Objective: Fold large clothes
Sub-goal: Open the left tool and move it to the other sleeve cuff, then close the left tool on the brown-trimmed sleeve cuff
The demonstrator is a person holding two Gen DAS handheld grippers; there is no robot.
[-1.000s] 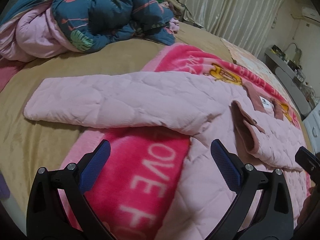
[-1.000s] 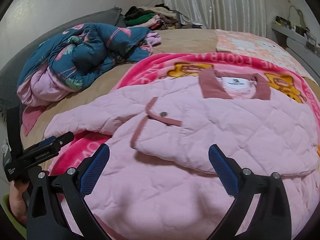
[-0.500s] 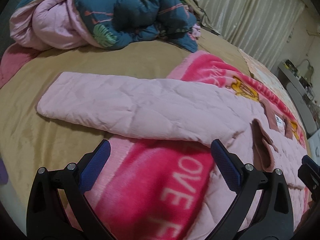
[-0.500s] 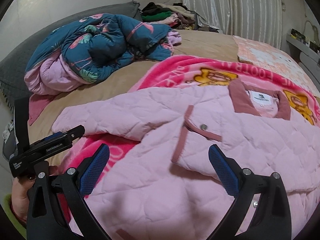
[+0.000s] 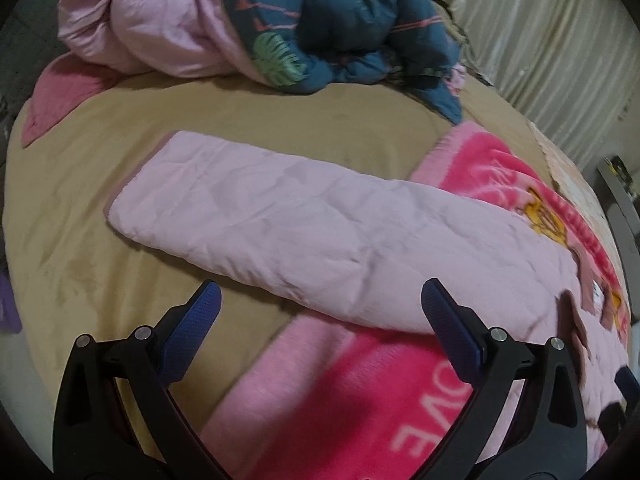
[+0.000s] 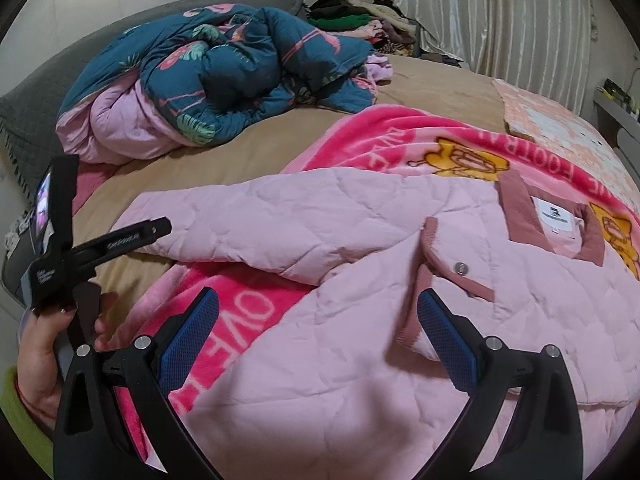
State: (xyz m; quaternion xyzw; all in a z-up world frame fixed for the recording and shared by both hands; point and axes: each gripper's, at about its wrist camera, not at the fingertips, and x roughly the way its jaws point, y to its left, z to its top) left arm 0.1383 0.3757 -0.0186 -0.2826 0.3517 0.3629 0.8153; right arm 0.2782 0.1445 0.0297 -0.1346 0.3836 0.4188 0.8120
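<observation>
Left tool (image 5: 318, 312) wide open, holding nothing, hanging just over long sleeve (image 5: 280, 224). Right tool (image 6: 318, 320) open too, empty, above pink jacket (image 6: 400, 280) spread on bed (image 6: 224, 152). 1 sleeve folded in; other sleeve and body fold left.

jacket (image 6: 400, 264): showing pale pink quilting, dusty-rose trim | blanket (image 6: 400, 148): showing hot pink, yellow cartoons | duvet (image 6: 240, 52): showing teal, flamingo print | bed sheet (image 5: 80, 208): showing tan
</observation>
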